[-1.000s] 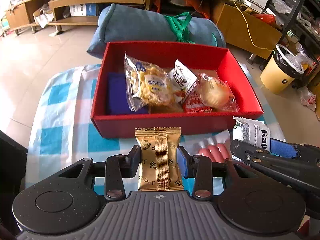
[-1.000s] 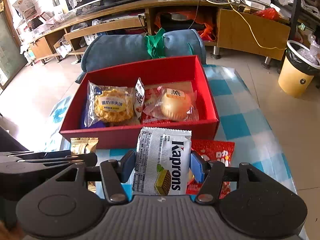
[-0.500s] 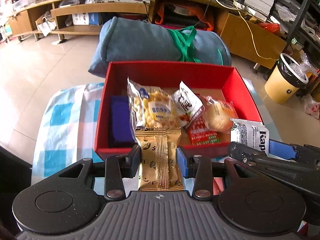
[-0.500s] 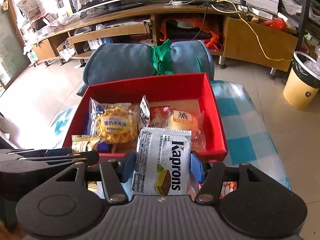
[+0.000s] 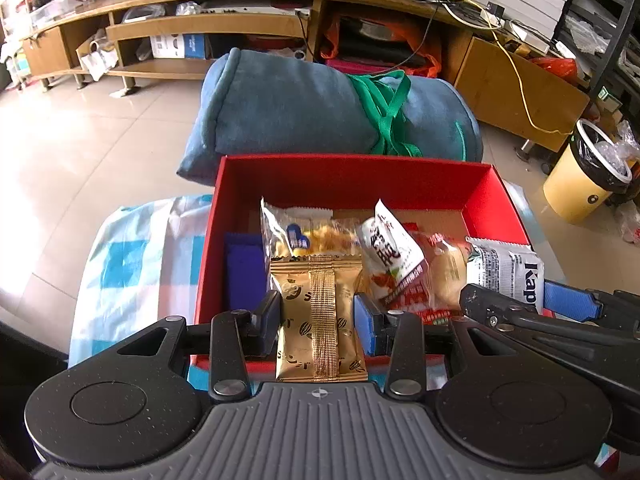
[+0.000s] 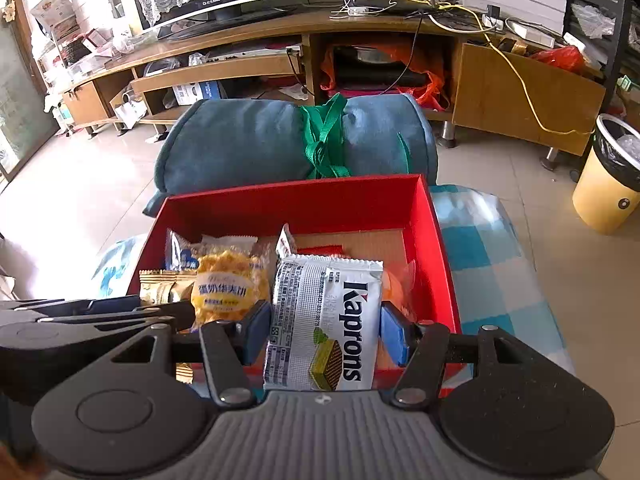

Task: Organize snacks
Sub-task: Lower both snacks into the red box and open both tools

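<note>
My left gripper (image 5: 318, 314) is shut on a gold snack packet (image 5: 320, 316) and holds it over the near wall of the red box (image 5: 352, 172). My right gripper (image 6: 324, 330) is shut on a white Kaprons wafer packet (image 6: 324, 320), held over the near right part of the red box (image 6: 434, 248). The box holds a yellow pastry packet (image 6: 228, 284), a white and red packet (image 5: 390, 254), a bun in clear wrap (image 5: 444, 268) and a dark blue item (image 5: 244, 268). The right gripper and wafer packet (image 5: 508, 270) show in the left wrist view, and the gold packet (image 6: 160, 286) shows in the right wrist view.
The box sits on a blue and white checked cloth (image 5: 132, 264). A rolled blue blanket (image 5: 288, 108) tied with a green strap lies just behind the box. A yellow bin (image 6: 608, 176) stands on the floor to the right. Wooden shelving (image 6: 256, 68) runs along the back.
Both grippers have risen and moved forward with their packets, from in front of the box to over its near edge. The red packet on the cloth has dropped out of sight.
</note>
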The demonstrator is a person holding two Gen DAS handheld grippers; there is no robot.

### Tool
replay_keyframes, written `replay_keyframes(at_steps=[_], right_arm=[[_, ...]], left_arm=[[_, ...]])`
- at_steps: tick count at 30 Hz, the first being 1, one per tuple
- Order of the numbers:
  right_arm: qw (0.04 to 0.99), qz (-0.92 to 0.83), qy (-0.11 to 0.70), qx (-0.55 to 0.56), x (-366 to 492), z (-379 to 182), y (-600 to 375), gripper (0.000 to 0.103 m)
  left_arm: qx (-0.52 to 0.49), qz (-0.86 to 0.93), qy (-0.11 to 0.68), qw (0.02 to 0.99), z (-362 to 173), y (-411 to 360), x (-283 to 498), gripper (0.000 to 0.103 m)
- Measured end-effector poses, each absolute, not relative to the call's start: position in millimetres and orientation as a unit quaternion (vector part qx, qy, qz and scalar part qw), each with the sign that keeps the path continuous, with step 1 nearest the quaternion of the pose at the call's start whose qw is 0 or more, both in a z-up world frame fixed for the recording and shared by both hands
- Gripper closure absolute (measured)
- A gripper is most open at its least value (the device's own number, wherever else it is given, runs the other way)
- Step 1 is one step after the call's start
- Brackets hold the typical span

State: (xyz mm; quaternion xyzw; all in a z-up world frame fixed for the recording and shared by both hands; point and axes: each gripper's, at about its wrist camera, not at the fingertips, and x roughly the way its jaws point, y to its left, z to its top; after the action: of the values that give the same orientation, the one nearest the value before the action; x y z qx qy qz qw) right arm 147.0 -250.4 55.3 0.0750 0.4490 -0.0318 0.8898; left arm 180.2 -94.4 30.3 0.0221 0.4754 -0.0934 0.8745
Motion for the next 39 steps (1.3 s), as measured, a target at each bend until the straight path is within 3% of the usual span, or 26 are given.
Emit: replay_keyframes(at_steps=[27,39], right_arm=[[0.876,-0.027,0.477,0.073,195,17,-258,0.051],[0.873,-0.024,0.483,0.069,200,7,-259,0.05]], left_arm=[[0.041,-0.063,0.498,0.864,2,-105,220,0.056],[0.043,-0.056,0.502,0.862,-6,-105,224,0.052]])
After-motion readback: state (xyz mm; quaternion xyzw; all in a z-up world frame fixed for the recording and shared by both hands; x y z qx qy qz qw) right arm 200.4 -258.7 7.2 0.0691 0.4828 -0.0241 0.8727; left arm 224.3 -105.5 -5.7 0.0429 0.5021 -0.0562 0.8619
